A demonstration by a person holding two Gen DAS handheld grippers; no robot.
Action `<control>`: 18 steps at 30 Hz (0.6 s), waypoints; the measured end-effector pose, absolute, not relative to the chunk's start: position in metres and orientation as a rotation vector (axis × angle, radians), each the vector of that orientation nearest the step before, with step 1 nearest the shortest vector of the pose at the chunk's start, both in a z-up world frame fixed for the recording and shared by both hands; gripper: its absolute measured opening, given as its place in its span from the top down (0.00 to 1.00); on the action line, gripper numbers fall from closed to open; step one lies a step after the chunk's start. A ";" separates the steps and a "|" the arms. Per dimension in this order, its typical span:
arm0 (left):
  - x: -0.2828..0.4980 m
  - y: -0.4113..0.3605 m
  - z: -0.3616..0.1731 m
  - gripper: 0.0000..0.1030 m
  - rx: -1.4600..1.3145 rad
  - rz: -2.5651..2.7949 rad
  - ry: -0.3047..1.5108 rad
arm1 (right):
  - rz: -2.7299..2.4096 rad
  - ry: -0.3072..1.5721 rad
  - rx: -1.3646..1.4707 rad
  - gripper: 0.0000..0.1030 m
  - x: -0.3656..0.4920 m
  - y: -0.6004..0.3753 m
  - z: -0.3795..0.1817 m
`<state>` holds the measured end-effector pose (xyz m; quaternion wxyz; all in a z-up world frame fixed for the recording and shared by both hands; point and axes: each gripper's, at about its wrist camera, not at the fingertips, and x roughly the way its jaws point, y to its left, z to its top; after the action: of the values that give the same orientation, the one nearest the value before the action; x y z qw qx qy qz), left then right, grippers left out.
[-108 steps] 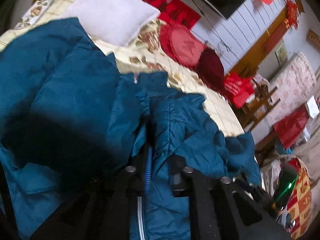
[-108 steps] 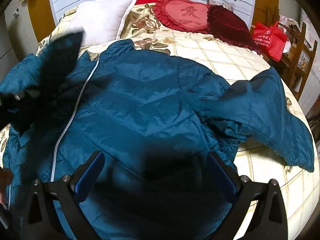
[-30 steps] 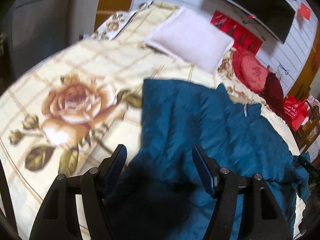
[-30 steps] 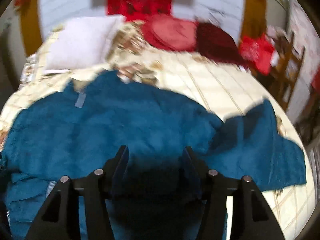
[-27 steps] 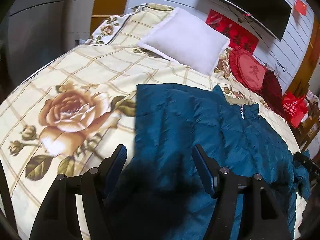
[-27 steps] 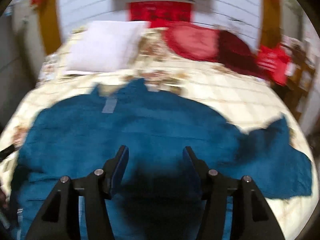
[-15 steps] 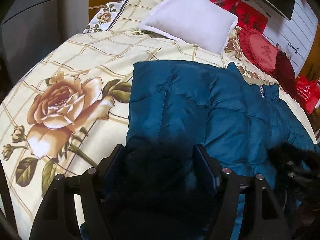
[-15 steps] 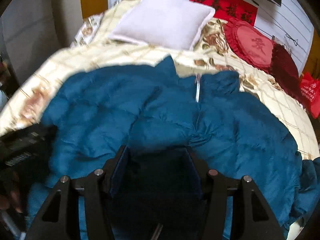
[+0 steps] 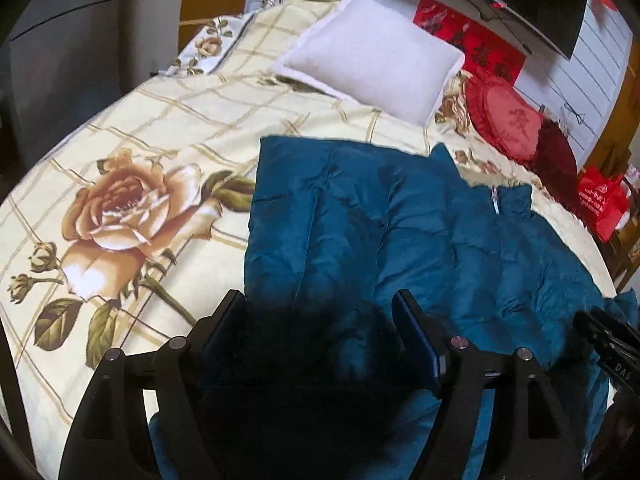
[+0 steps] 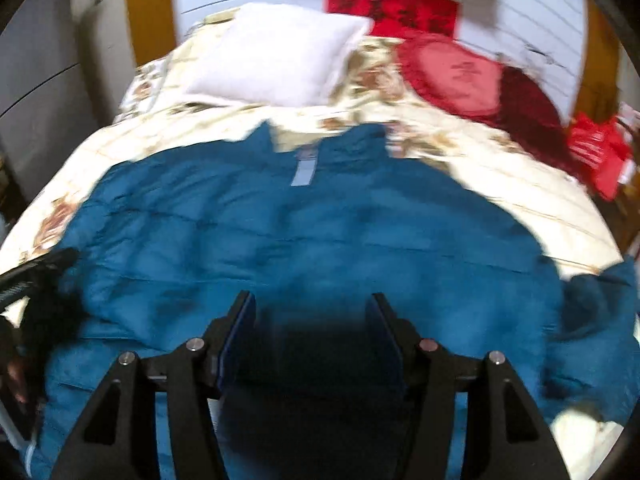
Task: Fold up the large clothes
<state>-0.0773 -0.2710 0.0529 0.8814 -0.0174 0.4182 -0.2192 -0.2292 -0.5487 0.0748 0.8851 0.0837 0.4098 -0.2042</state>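
Left wrist view: the left gripper (image 9: 320,320) has just spread wide, gripping nothing, above the teal jacket's (image 9: 400,220) straight left edge; bare bedspread (image 9: 160,120) lies beyond. The right gripper (image 10: 312,320) hangs half-spread over its hem.

Jacket (image 9: 400,240): earlier spread open with the zipper showing and a sleeve flung out; now its left side is folded over in a flat panel.
Left gripper (image 9: 320,332): earlier clamped on jacket fabric; now its jaws have just been opening, wide above the jacket.
Right gripper (image 10: 310,328): jaws narrower than earlier.
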 end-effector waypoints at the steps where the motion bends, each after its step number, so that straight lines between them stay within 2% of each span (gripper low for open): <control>1: -0.079 -0.270 0.057 0.22 -0.053 -0.447 0.854 | -0.453 0.859 0.182 0.41 -0.235 -0.560 0.074; 5: -0.083 -0.268 0.070 0.22 -0.110 -0.445 0.816 | -0.580 0.910 0.203 0.41 -0.247 -0.599 0.056; 8: -0.090 -0.267 0.079 0.22 -0.099 -0.424 0.767 | -0.591 0.906 0.267 0.33 -0.253 -0.620 0.037; 10: -0.094 -0.268 0.082 0.22 -0.081 -0.432 0.763 | -0.589 0.882 0.293 0.33 -0.256 -0.623 0.033; 18: -0.111 -0.289 0.082 0.22 -0.025 -0.505 0.774 | -0.584 0.895 0.220 0.32 -0.272 -0.602 0.051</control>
<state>-0.1107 -0.2893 0.0821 0.8950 -0.0118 0.3734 -0.2437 -0.2721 -0.6017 0.0515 0.8548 0.1048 0.4256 -0.2779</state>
